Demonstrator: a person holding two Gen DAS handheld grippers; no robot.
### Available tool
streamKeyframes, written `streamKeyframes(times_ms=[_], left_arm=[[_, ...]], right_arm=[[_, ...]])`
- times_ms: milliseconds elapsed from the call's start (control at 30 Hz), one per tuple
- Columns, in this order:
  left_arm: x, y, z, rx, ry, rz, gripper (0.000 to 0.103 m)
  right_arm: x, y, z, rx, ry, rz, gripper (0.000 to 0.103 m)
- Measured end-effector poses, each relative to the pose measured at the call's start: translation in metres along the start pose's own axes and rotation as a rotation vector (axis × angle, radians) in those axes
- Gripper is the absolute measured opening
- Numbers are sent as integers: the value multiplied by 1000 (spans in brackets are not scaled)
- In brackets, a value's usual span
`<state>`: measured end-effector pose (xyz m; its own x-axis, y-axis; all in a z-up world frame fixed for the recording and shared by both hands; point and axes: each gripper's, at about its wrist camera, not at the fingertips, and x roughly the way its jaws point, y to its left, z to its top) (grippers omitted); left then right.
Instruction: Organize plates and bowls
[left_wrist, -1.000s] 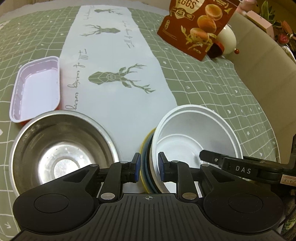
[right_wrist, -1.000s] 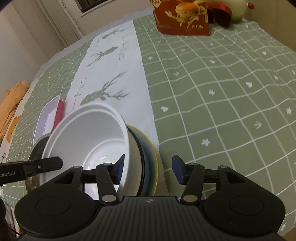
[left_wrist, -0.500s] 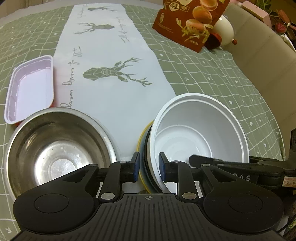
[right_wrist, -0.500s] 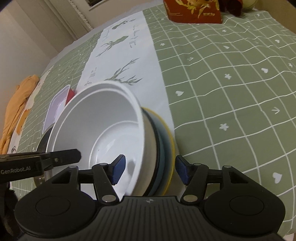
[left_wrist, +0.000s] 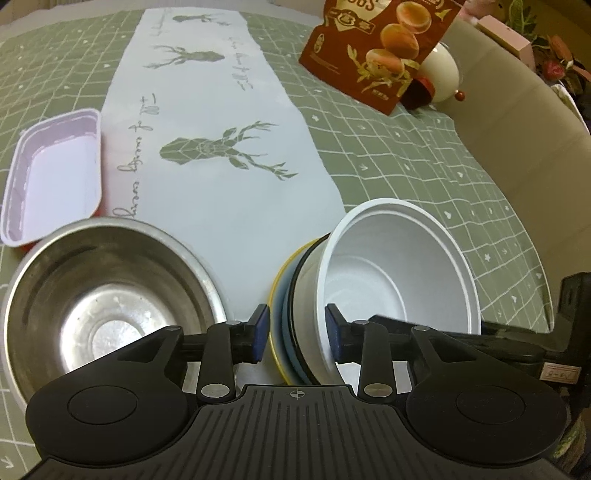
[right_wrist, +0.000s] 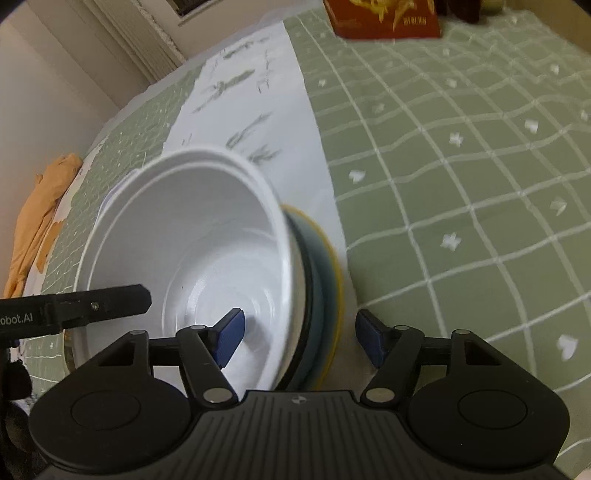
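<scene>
1. Two claws straddle one stack, and both are letting go: your left gripper (left_wrist: 295, 334) has its jaws opening, the near-left rims of the stack between the blue pads with a gap showing on each side; your right gripper (right_wrist: 299, 341) is spreading too, one pad inside the white bowl (left_wrist: 399, 273), the other outside the plates, neither pressing.
2. That bowl sits tilted on the stacked plates (left_wrist: 286, 314), yellow rim lowest, near the table's front edge where the white runner (left_wrist: 207, 155) meets the green cloth (left_wrist: 424, 158).
3. Just left of the stack stands the steel bowl (left_wrist: 99, 299); beyond it, toward the left edge, the pink tray (left_wrist: 51, 177).
4. Risk, as I judge it: with both grips released, the leaning bowl may slide off the plates; pulling a pad out from inside it could drag the rim and tip it.
5. Backing the left claw out sideways could knock the steel bowl; withdraw straight back.
</scene>
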<state>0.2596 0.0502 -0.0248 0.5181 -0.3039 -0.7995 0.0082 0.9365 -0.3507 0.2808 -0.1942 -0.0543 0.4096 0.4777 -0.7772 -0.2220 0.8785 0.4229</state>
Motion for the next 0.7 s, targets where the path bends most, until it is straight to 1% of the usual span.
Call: streamKeyframes(times_ms=[100,167,200,300,367,400,433,533,600,700], left_arm=[[4,2,2,-6,6,20,36],[8,4,2,-14,15,24,40],[10,5,2,-17,22,23,40],[21,6,3,-22,64,-2,36],[29,5,2,-24,99,-10,36],[33,4,1,-23,121,-9,38],[36,3,1,-26,136,-10,42],[35,-2,6,-41,169,-26,49],[35,-7,13,-36,196,-34,52],[40,-19,21,1,233,-13,61]], right_arm=[[-7,0,3,-24,-30,-11,67],[-8,-4,5,-4,-32,8,67],[-7,-6,5,9,-29,23,67],[-2,-7,4,21,-22,58,67],[3,-6,3,17,-13,77,67],[6,-5,2,16,-4,91,67],[10,-5,2,17,6,105,67],[13,-12,3,38,13,151,67],[12,-19,5,56,2,161,67],[13,-30,9,87,-8,167,67]])
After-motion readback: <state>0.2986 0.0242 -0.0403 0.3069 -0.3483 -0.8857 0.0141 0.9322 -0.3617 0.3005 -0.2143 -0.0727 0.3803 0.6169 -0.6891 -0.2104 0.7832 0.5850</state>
